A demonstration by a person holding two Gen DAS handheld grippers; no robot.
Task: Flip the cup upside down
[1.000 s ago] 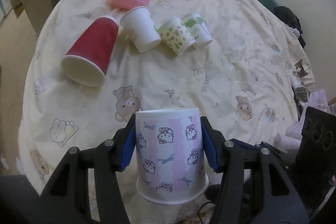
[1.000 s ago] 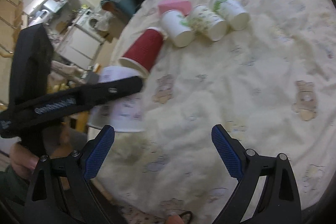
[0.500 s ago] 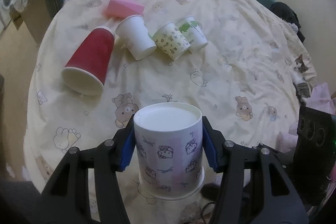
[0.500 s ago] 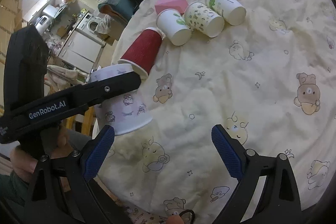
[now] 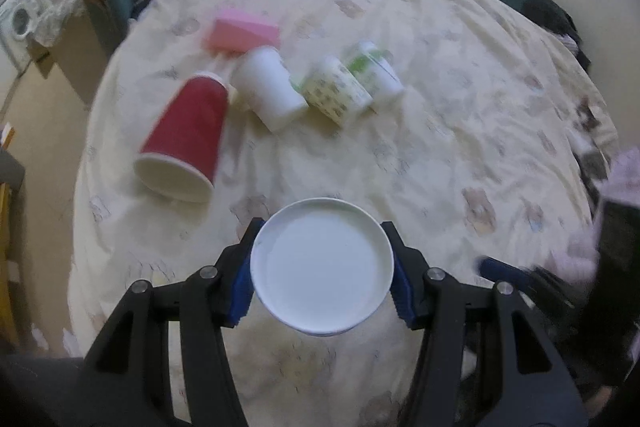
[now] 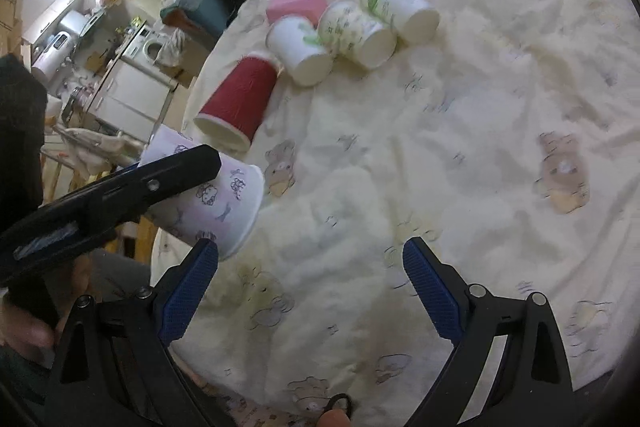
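cup [image 5: 322, 267]: was seen from the side, now its white bottom faces the camera | left gripper [image 5: 320, 277]: tipped over more, squeezing it

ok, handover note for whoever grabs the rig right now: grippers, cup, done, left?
Left gripper: shut on the patterned cup, held in the air over the blanket. The cup's closed base faces the left wrist camera; in the right wrist view its mouth tilts down toward the blanket.
Right gripper: open, holding nothing, hanging over the blanket.
Four other cups, red, white and two printed ones, lie on their sides farther up, by a pink block.
Done: cup gripped and nearly inverted.
Left: finish the turn, set it mouth-down, release.
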